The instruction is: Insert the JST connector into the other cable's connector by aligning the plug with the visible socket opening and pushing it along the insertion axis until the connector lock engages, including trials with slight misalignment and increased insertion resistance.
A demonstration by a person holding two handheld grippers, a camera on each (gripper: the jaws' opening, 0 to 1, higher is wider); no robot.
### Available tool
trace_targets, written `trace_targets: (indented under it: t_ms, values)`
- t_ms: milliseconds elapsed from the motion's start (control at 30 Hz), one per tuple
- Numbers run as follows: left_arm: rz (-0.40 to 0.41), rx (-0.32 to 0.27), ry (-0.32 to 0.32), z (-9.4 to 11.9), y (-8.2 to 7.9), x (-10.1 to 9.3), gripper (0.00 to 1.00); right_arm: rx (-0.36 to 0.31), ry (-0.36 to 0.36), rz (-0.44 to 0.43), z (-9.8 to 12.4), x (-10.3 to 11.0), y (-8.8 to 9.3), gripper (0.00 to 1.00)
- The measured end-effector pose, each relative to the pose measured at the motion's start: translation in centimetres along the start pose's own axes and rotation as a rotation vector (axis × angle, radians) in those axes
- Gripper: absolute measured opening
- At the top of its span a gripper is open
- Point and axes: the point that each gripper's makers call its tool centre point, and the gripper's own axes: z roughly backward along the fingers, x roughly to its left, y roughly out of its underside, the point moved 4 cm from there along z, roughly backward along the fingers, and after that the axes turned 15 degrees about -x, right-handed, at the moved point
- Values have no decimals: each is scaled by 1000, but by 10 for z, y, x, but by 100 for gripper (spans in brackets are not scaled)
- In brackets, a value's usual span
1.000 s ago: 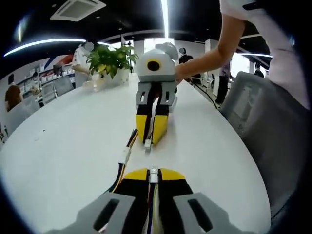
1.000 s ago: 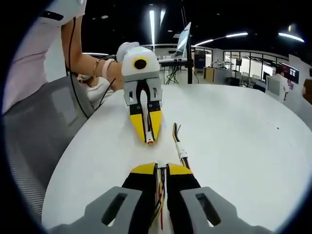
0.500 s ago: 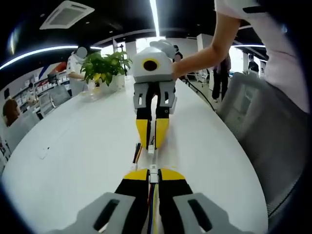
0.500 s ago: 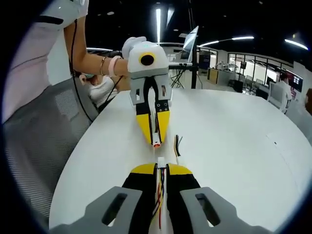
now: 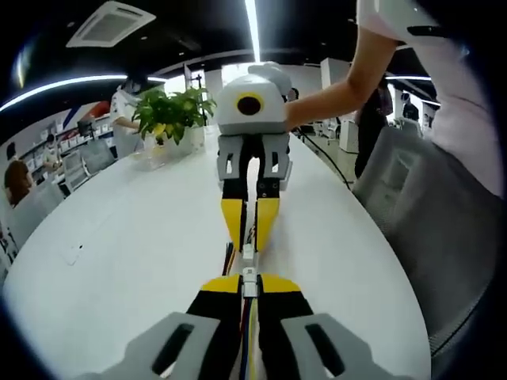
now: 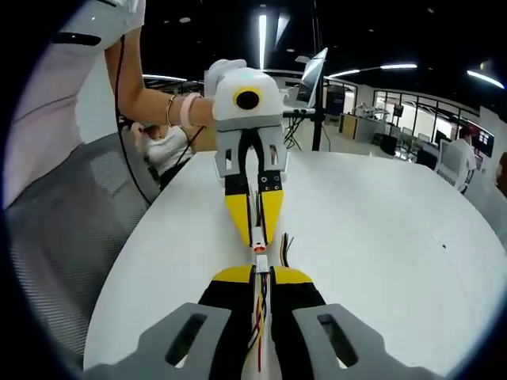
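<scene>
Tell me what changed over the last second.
The two grippers closed the gap: the left gripper and right gripper came tip to tip, bringing the two connectors together over the table. Both stay clamped on their cables.

A smooth, matt white tabletop (image 5: pixel 119 237) is seen across the middle of the left gripper view. Yellow-tipped black plastic jaws, faintly glossy, are shown at the bottom centre. A grey fabric-covered chair back (image 6: pixel 55 237) is seen at the left of the right gripper view.
</scene>
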Motion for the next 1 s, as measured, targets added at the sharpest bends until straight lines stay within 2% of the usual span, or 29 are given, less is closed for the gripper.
trace_targets:
  t_ms: [200, 333, 533, 1000]
  values:
    - [11, -4, 5, 0, 1, -2, 0, 4, -12, 6, -3, -4, 2, 3]
    - [13, 0, -1, -1, 3, 6, 0, 7, -17, 5, -5, -6, 4, 3]
    - [19, 3, 0, -2, 3, 6, 0, 9, -28, 10, -8, -5, 3, 3]
    - [31, -37, 9, -3, -4, 5, 0, -34, -49, 10, -6, 0, -3, 3]
